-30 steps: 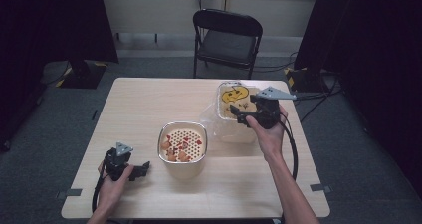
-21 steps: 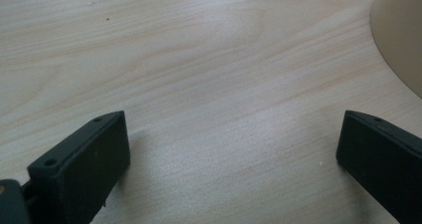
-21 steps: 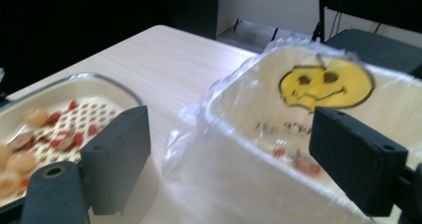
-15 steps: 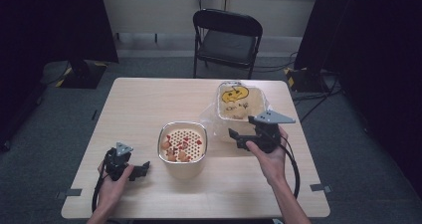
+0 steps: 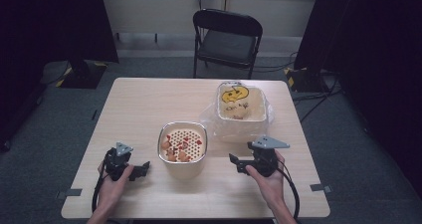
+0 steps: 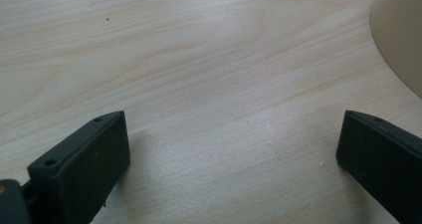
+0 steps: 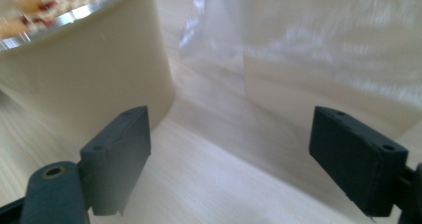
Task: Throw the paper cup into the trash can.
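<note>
High view: two cream containers, a round strainer-topped bowl (image 5: 182,149) and a plastic-wrapped square tub (image 5: 241,104); gripper views show left gripper (image 6: 234,149) and right gripper (image 7: 229,154) jaws apart, empty.

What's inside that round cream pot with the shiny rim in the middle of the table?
A perforated strainer insert sits in the cream pot, with red and tan food scraps lying on it. Whatever is beneath the insert is covered, so I can't tell.
</note>
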### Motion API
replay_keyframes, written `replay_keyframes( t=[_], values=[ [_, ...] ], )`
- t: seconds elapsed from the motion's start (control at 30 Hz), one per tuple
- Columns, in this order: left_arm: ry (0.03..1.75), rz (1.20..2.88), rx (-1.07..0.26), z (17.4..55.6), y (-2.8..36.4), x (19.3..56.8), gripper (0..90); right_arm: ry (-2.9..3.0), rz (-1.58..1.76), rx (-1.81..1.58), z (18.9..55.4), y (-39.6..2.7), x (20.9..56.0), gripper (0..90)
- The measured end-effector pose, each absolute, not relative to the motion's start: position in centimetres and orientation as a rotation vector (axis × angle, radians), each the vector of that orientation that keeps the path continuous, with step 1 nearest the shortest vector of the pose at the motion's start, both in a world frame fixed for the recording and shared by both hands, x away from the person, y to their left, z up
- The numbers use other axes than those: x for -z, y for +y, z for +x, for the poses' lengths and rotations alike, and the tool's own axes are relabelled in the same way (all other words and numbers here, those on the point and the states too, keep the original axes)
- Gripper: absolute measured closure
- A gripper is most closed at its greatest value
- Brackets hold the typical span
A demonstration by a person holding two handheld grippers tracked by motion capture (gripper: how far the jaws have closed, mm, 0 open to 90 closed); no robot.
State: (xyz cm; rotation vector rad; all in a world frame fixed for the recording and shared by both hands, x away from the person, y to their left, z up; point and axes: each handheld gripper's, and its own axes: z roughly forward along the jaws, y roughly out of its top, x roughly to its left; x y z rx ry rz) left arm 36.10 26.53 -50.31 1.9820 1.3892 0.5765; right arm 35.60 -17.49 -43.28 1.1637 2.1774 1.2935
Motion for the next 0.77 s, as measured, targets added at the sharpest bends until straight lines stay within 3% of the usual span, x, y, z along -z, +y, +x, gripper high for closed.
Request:
replay_keyframes(
  t=[0.37,0.77],
  values=[
    [1.389,1.985,-0.576,36.1,26.5,50.3,0.0,2.311,1.254,-1.022,36.4,-17.7,49.2,15.1],
    [1.389,1.988,-0.582,36.1,26.6,50.3,0.0,2.278,1.2,-0.98,36.2,-17.5,50.0,12.5]
  ],
)
